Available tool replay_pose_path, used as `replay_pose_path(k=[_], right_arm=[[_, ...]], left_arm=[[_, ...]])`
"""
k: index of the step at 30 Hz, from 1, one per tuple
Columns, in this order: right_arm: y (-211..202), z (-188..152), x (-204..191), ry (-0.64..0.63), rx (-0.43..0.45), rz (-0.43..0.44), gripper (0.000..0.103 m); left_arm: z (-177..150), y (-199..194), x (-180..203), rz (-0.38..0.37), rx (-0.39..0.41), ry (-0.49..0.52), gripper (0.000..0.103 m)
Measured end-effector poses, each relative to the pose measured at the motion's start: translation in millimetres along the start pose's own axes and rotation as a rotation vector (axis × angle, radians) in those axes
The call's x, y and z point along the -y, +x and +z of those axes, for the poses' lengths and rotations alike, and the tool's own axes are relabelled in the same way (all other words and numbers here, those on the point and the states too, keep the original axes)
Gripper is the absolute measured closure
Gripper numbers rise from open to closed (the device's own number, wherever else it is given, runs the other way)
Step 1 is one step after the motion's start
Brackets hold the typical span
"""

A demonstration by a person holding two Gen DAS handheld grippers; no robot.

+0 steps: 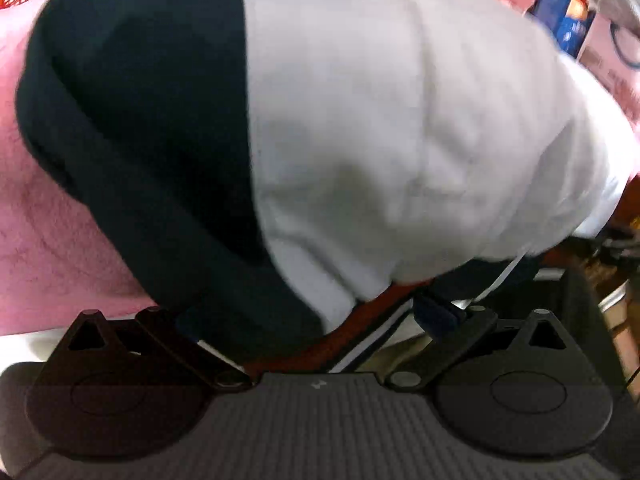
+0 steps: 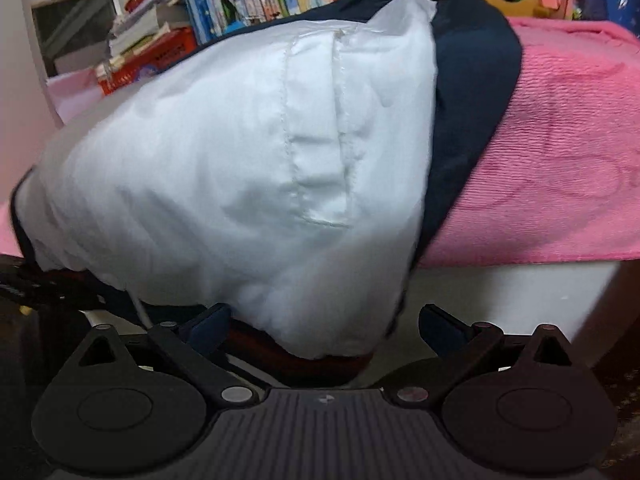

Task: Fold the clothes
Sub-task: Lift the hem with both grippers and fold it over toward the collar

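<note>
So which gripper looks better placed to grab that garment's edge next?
Probably the left gripper: the garment hem lies right across its open gap. The right gripper is open too, but the hem covers only part of its gap.

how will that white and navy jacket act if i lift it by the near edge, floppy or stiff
Probably floppy: the jacket lies in soft creases and droops over the edge of the pink blanket. The white lining looks thin and shiny, so it may slip between layers. Likely light, though that is a guess.
</note>
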State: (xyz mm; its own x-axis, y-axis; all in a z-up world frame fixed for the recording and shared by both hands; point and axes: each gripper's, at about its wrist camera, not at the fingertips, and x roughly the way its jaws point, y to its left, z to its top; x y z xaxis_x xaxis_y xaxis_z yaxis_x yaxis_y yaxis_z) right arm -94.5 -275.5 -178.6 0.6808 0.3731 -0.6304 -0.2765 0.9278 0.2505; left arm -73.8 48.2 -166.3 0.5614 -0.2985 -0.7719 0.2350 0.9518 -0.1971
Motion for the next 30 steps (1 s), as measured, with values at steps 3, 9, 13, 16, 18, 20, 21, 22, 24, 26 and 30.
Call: replay_pose_path(k=[3, 9, 13, 16, 18, 20, 21, 22, 24, 26, 30], right_arm=[[2, 2, 0, 0.022, -0.024, 0.046, 0.026], [-44, 13, -11, 0.099, -0.128, 0.145, 0.082], [-121, 52, -36, 0.052, 0.004, 0.311, 0.082], [-139, 112, -30, 0.071, 0.181, 0.398, 0.082], [-123, 159, -10, 0.139, 0.303, 0.343, 0.078], [-96, 198, 11, 0.189, 0.371, 0.147, 0.070], [-77, 213, 21, 0.173, 0.365, 0.038, 0.051], [-60, 224, 24, 0.141, 0.326, -0.059, 0.040], [-34, 238, 26, 0.071, 0.258, -0.199, 0.030], [-34, 224, 30, -0.002, 0.259, -0.204, 0.020], [-32, 200, 24, -0.175, 0.308, -0.296, 0.005]], left_arm=[[-4, -9, 1, -0.056, 0.010, -0.025, 0.022], [-13, -63, 1, -0.236, -0.038, 0.002, 0.084], [13, -132, 8, -0.415, 0.123, 0.114, 0.084], [76, -147, -8, -0.477, 0.293, 0.079, 0.080], [126, -135, -24, -0.361, 0.366, 0.020, 0.072], [172, -118, -38, -0.196, 0.378, -0.032, 0.067], [188, -105, -38, -0.069, 0.344, -0.037, 0.062], [200, -90, -32, 0.021, 0.314, -0.032, 0.060], [202, -76, -34, 0.151, 0.270, 0.021, 0.053], [187, -70, -31, 0.158, 0.261, 0.062, 0.035], [170, -55, -28, 0.169, 0.222, 0.086, 0.028]])
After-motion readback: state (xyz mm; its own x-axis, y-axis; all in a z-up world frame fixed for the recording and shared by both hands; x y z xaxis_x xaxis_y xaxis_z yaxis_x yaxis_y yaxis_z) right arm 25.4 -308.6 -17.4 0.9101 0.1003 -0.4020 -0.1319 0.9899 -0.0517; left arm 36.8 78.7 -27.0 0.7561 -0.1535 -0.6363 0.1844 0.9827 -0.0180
